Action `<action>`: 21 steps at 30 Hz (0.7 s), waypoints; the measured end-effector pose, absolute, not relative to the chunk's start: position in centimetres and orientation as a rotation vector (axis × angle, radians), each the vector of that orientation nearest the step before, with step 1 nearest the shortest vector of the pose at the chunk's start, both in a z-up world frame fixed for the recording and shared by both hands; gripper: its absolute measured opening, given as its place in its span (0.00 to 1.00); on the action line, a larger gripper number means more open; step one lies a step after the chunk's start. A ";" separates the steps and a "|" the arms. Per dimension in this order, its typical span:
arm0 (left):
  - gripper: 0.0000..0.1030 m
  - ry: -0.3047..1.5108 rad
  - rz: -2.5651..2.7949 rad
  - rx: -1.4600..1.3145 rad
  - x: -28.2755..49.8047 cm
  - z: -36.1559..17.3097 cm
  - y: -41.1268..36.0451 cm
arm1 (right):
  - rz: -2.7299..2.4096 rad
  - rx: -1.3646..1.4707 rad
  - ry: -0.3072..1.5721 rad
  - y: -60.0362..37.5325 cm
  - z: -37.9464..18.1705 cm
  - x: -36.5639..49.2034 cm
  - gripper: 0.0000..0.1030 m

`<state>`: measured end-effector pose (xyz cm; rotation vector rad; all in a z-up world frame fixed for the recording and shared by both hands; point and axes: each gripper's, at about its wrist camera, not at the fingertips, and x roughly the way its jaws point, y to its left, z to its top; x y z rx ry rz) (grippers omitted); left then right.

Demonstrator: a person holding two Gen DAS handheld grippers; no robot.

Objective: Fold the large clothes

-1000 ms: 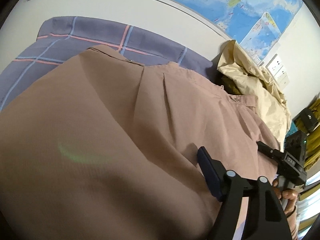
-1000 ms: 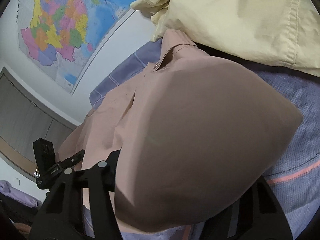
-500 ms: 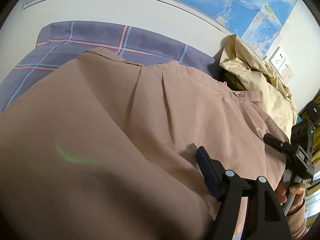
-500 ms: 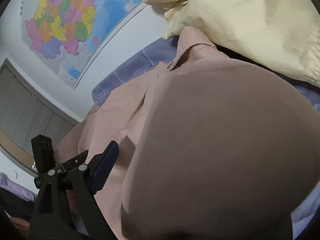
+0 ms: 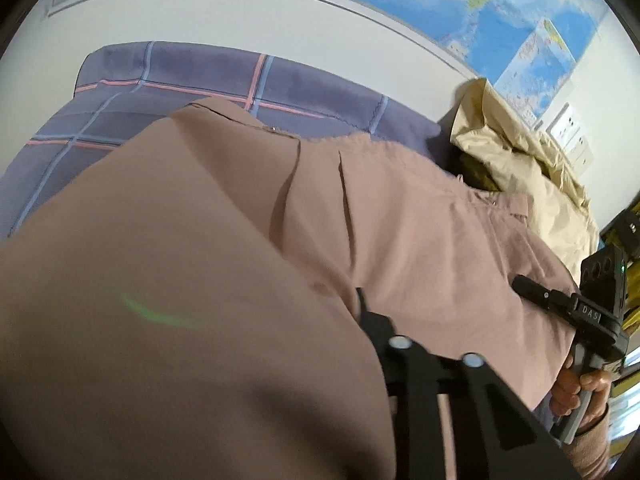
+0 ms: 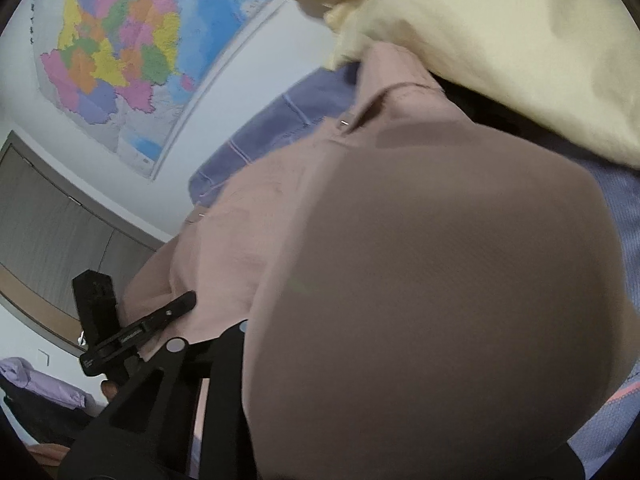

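the large dusty-pink pleated cotton garment (image 5: pixel 400 216) lies spread across the purple plaid bedspread with pink and blue stripes (image 5: pixel 200 76), its waistband toward the wall, and its near edge is lifted so close to both cameras that it fills the lower half of each view. on the left, the left gripper (image 5: pixel 360 300) has just been closing; one black finger shows, pressed against a bulge of pink cloth, but the other finger is hidden under the fabric, so i cannot tell for sure that the hem is pinched. further right, the right gripper (image 6: pixel 256 332) has likewise just been closing, with its visible finger tucked against the raised fold; the grip itself is covered, so that too i cannot tell. at the far right a crumpled pale yellow garment (image 5: pixel 532 176) sits beside the pink one, near the waistband.

judging by this, the step is securing both near corners before carrying them toward the waistband. to do it well, confirm each pinch takes all layers, lift both hands evenly, keep the edge taut between them, and lay it short of the yellow pile so nothing snags.
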<state>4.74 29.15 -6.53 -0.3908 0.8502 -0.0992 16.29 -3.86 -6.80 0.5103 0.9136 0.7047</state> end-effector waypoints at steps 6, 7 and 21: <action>0.14 0.793 -0.141 -0.365 5.1 -2.7 30.2 | 0.779 0.445 0.807 -1.8 -1.4 15.7 0.21; 0.14 0.783 -0.138 -0.355 5.2 -2.0 30.4 | 0.794 0.437 0.786 -1.4 -0.1 15.8 0.21; 0.14 0.514 0.173 -0.226 7.8 9.9 43.1 | 1.027 0.325 0.538 13.5 12.4 23.0 0.20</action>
